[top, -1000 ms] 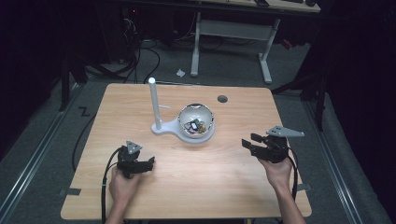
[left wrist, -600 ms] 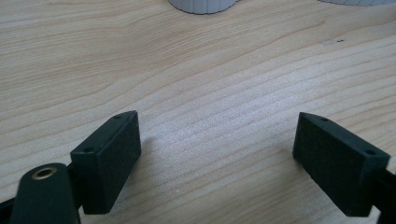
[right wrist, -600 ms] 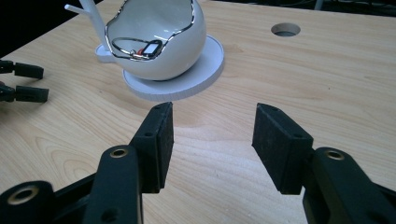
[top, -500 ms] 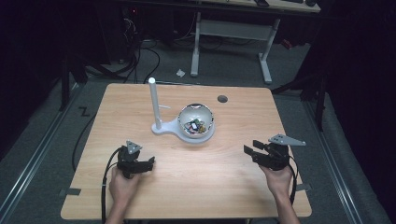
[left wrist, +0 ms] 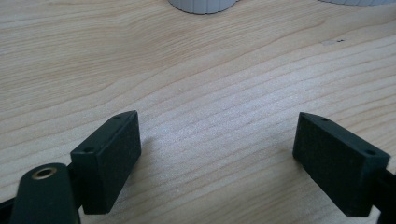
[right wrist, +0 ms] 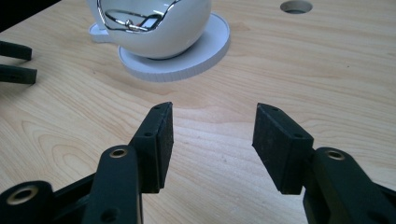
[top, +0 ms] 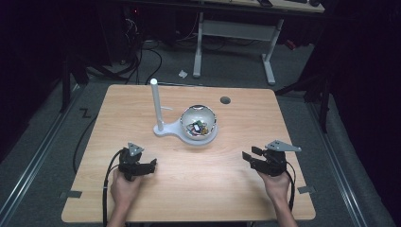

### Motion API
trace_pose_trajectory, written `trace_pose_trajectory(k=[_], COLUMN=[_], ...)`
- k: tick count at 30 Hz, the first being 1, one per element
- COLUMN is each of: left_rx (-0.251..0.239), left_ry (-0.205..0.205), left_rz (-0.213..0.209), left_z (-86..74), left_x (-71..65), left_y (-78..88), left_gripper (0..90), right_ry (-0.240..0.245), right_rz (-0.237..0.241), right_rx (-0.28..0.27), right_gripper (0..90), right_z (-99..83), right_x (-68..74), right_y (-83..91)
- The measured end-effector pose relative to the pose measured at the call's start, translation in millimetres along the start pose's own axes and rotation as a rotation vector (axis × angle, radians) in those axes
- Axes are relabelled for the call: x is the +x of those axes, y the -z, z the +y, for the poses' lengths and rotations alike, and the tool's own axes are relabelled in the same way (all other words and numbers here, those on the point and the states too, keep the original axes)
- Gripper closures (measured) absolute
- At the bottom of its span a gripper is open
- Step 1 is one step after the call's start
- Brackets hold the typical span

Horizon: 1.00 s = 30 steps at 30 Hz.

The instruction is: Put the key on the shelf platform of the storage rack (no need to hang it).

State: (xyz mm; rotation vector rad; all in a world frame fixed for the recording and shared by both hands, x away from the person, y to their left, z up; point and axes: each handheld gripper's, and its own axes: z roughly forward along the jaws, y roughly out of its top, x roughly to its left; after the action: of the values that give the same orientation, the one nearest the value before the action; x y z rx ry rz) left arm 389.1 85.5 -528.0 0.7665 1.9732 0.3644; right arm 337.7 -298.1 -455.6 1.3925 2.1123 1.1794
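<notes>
Both grippers are resting low over the wooden table [top: 236, 189] with nothing between their jaws. The left gripper [top: 152, 165] is gaping wide above bare wood near the front edge, while the right gripper [top: 249, 158] is standing partly open, pointing toward the white bowl [top: 199, 124]. That bowl is sitting on its round stand [top: 208, 140] mid-table, well apart from both, holding small items, beside a white upright post [top: 156, 105].

My left tongs [left wrist: 217, 154] stand wide apart low over the pale wooden bench [left wrist: 201, 79], with bare grain between the two black pads [left wrist: 109, 161]. At the far edge, a ribbed white base [left wrist: 201, 5] peeks in.
</notes>
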Motion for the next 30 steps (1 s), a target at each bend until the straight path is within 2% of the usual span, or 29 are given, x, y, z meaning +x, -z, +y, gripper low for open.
trace_pose_trajectory(k=[5, 12, 14, 17, 25, 30], left_rx=[0.000, 0.000, 0.001, 0.001, 0.001, 0.001], left_ry=[0.000, 0.000, -0.001, -0.001, 0.000, 0.000], left_rz=[0.000, 0.000, -0.001, 0.000, 0.000, 0.000], left_z=[0.0, 0.0, 0.0, 0.0, 0.0, 0.0], left_x=[0.0, 0.0, 0.1, 0.0, 0.0, 0.0], left_y=[0.0, 0.1, 0.0, 0.1, 0.1, 0.1], left_gripper=[15.5, 15.5, 15.6, 15.5, 15.5, 15.5], right_ry=[-0.008, 0.007, -0.007, -0.004, 0.018, 0.011], right_rz=[0.005, 0.008, 0.009, 0.010, -0.022, -0.030], right_rx=[0.013, 0.018, 0.027, 0.030, 0.069, 0.078], right_gripper=[48.0, 47.5, 47.6, 47.5, 45.9, 45.3], right_z=[-3.7, -6.4, -8.2, -10.3, -17.2, -20.9], right_x=[1.6, 3.4, 3.4, 3.3, 1.5, 0.0], right_y=[-6.0, -11.7, -13.5, -16.0, -28.0, -33.3])
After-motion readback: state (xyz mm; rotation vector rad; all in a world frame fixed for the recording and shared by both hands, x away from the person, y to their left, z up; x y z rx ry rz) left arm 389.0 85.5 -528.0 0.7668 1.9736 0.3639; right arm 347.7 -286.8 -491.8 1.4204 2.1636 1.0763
